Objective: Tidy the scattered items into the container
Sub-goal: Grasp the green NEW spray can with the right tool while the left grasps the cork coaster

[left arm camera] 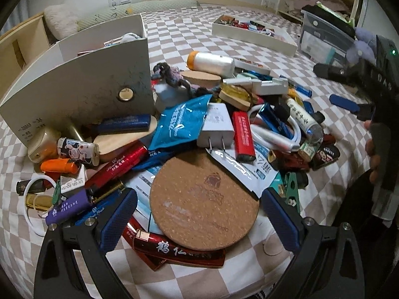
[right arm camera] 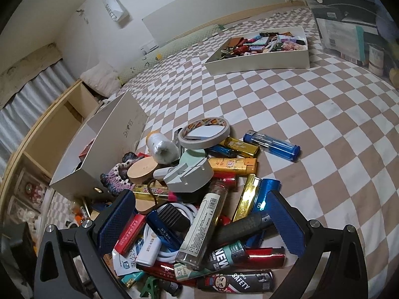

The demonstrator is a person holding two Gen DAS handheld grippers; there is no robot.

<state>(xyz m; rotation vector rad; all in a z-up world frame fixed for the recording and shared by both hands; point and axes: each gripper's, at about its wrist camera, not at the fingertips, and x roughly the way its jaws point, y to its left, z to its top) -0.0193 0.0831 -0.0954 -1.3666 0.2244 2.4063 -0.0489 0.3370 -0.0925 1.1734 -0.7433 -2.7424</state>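
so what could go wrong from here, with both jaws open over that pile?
1. The left gripper straddles the cork coaster, which lies flat over packets and a red lighter. Closing may snag those or slip off the thin edge.
2. The right gripper brackets several overlapping items, including a clear tube and a dark handle. It could lift more than one and drop some.

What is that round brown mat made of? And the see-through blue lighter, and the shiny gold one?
The round mat looks like cork: matte, speckled tan, with a faded printed mark. The see-through blue lighter seems to be clear glossy plastic, since its inside shows through, with a solid blue base. The gold lighter has a mirror-bright skin, probably metal or metallic-coated plastic; the pictures cannot settle which.
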